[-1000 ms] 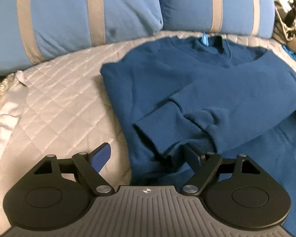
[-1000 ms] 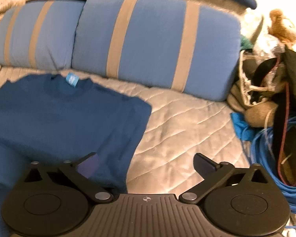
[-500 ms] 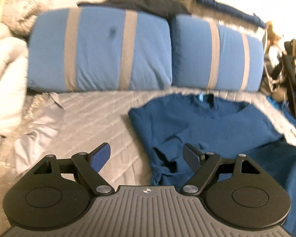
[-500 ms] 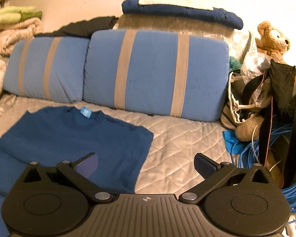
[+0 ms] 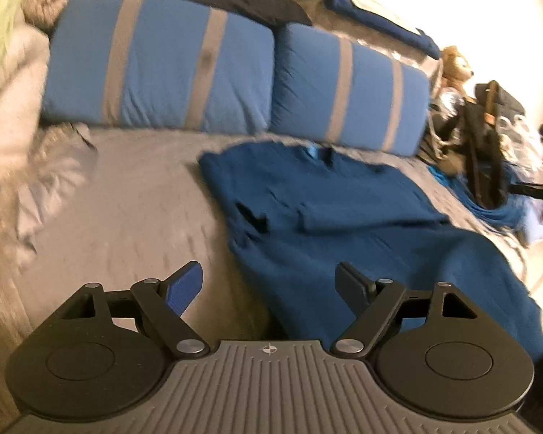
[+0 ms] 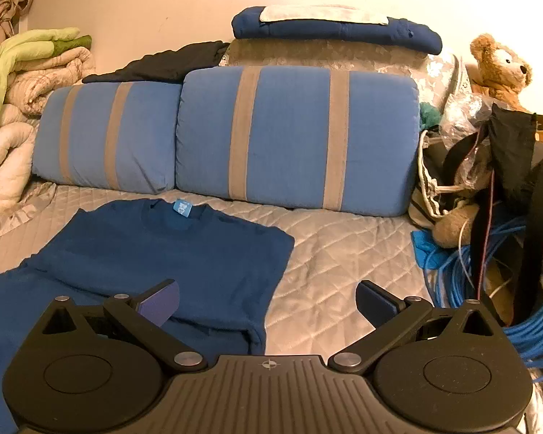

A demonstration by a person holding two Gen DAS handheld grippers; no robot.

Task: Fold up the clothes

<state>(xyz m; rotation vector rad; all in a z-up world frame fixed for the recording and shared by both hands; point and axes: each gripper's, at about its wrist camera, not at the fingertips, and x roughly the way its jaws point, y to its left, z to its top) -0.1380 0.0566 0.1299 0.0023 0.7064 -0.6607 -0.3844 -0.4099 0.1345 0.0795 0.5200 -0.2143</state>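
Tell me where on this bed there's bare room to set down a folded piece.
Bare quilt lies between the blue sweater and the cable coil, below the striped pillows. More lies on the sweater's other side. The bag-and-cable corner is crowded.

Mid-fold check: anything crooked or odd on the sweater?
The dark blue sweater has both sleeves folded in, but its lower half lies skewed and rumpled toward the bed's near edge. Both the left gripper and the right gripper are open, holding nothing.

My sweater [image 6: 170, 253] is dark blue with a light blue neck tag [image 6: 180, 209]. Behind it, the pillows [image 6: 293, 137] are mid-blue with grey stripes; the bed cover [image 6: 344, 253] is silver-grey, diamond-quilted. My fingers [image 6: 161, 302] carry blue pads.
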